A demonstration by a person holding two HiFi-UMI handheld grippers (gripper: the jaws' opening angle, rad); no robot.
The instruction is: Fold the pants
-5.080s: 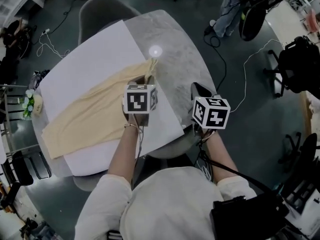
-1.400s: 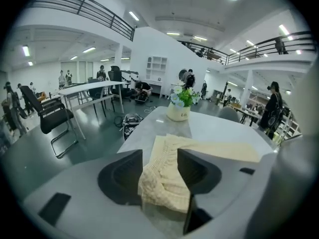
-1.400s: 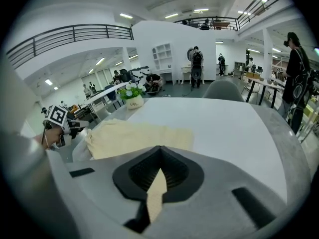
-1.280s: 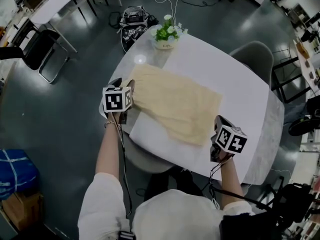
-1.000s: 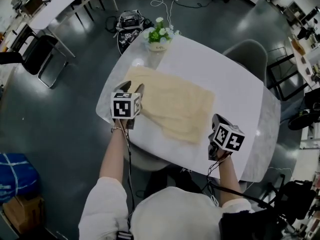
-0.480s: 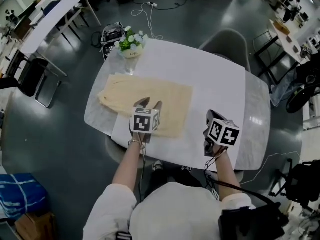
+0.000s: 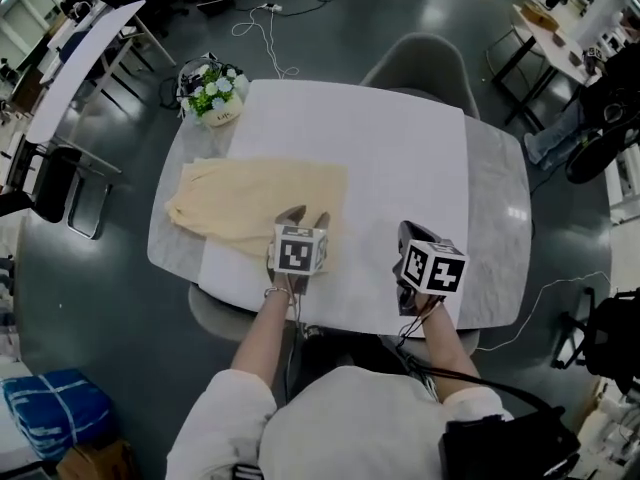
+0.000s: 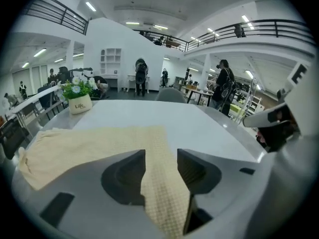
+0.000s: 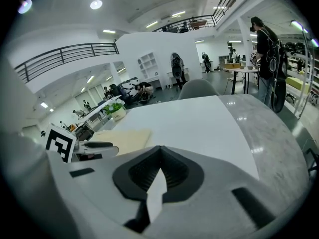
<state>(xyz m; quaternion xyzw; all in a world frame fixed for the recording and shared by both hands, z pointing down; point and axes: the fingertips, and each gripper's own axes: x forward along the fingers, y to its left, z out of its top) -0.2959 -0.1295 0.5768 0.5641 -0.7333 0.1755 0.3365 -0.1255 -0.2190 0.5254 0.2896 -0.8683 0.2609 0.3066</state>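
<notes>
My left gripper (image 8: 161, 156) is released at the near edge of the table (image 7: 497, 218); only its own view shows the jaws apart with the right end of the pants (image 8: 89, 143) running between them. My right gripper (image 9: 160, 151) is clenched tip to tip over the white sheet (image 7: 400, 158), well right of the cloth. From above, the pants lie folded across the left half, with a flower pot (image 7: 212, 96) at the far left corner.
</notes>
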